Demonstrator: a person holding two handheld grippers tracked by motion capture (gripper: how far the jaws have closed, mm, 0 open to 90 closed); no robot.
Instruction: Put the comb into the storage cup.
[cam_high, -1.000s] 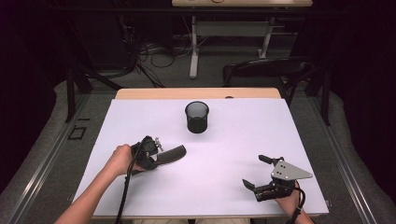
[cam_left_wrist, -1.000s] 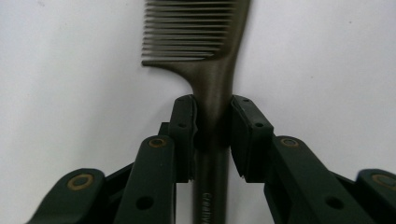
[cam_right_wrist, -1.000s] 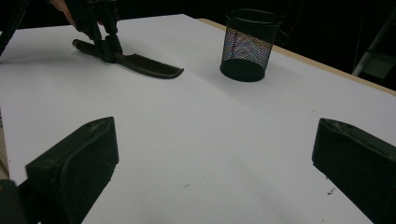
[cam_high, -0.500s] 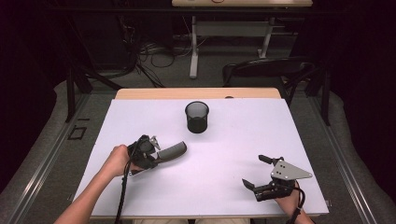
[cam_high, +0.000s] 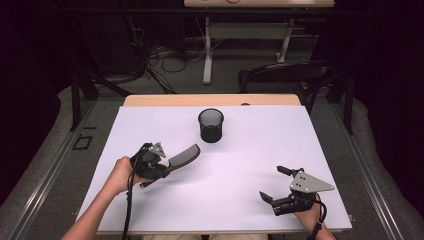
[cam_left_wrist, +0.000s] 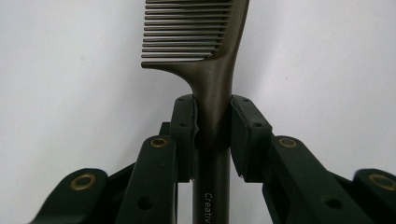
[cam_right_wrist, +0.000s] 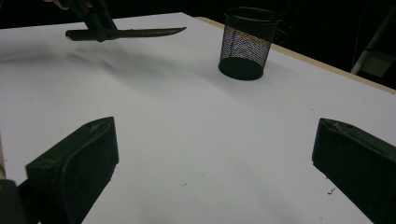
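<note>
A black round wire-mesh cup (cam_high: 210, 125) stands upright on the white table sheet (cam_high: 250, 150), ahead of both pairs of jaws, well apart from them.

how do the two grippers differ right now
The left gripper is shut on the comb handle and held above the table; the right gripper is open, holding nothing, near the table's front edge. The left points toward the mesh cup; the right points leftward. Both have black jaws.
</note>
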